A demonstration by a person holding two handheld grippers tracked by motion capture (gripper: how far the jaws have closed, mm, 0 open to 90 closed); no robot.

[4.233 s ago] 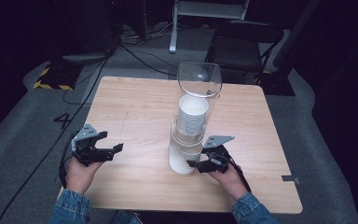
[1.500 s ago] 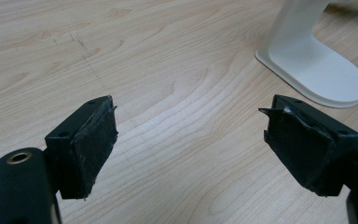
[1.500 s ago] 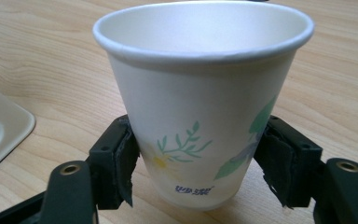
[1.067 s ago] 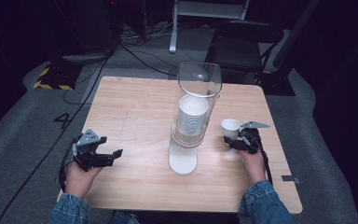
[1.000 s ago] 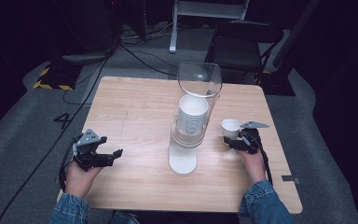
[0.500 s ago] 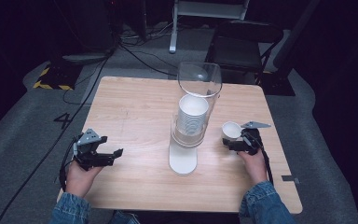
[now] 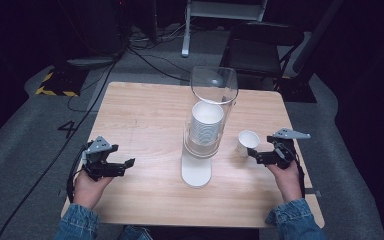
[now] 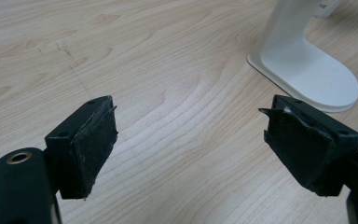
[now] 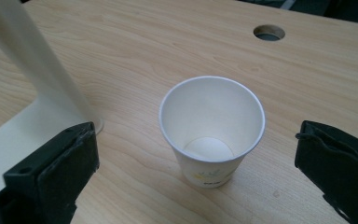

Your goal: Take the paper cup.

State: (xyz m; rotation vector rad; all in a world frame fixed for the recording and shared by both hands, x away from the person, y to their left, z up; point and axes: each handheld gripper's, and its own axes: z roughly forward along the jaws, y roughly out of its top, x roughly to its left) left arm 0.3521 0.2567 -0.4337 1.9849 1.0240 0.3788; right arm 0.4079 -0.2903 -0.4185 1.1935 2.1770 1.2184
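Note:
A white paper cup [image 7: 247, 142] [image 9: 213, 129] stands upright on the wooden table [image 7: 145, 115], right of the cup dispenser [image 7: 206, 125]. The dispenser is a clear tube holding a stack of white cups on a white stand [image 8: 305, 65]. My right gripper [image 7: 258, 156] [image 9: 196, 172] is open just behind the cup, its jaws wide on either side and not touching it. My left gripper [image 7: 126, 165] [image 8: 191, 140] hovers open over bare wood at the table's left front, nothing between its jaws.
A round cable hole [image 9: 269, 32] is cut in the table beyond the cup. The dispenser's white base [image 7: 196, 172] lies between the two grippers. A folding chair [image 7: 260, 45] and cables on the floor sit beyond the far edge.
The right gripper carried a cup from the dispenser's base to the right, set it on the table, opened and drew back slightly. The left gripper stayed put.

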